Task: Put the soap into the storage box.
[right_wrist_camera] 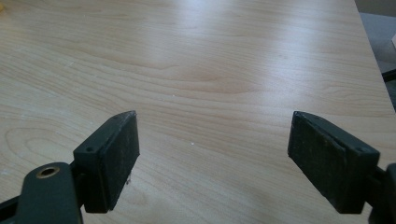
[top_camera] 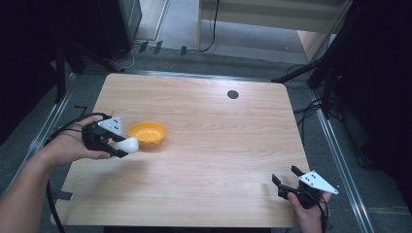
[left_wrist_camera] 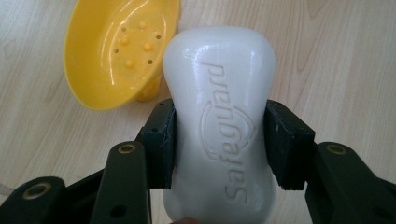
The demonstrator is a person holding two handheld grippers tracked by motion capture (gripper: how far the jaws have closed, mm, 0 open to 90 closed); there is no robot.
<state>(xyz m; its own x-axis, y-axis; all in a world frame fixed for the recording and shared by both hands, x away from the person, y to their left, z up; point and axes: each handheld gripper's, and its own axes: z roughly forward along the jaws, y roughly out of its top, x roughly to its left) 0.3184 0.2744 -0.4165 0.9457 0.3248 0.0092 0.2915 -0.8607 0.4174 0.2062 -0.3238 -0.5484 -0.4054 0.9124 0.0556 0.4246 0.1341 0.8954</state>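
One bar of white soap [left_wrist_camera: 219,126] sits clamped between the pads of the left hand-held gripper [left_wrist_camera: 219,140], held off the bench [top_camera: 204,160] just beside the yellow soap dish [top_camera: 147,134]. In the left gripper view the pads press the bar's narrow waist on both sides, and the raised lettering reads sideways; the bar's near end is cut off at the bottom edge. From the high view the soap [top_camera: 127,144] is a small white blob poking out past the left hand-held gripper [top_camera: 116,143], its rear part hidden by the gripper body and the person's left hand [top_camera: 73,145]. The dish's inside shows bumps and small holes; its far rim runs out of the left gripper view's top edge. Over at the near right corner, the right hand-held gripper [top_camera: 284,175] has its jaws well apart, with bare wood between them.
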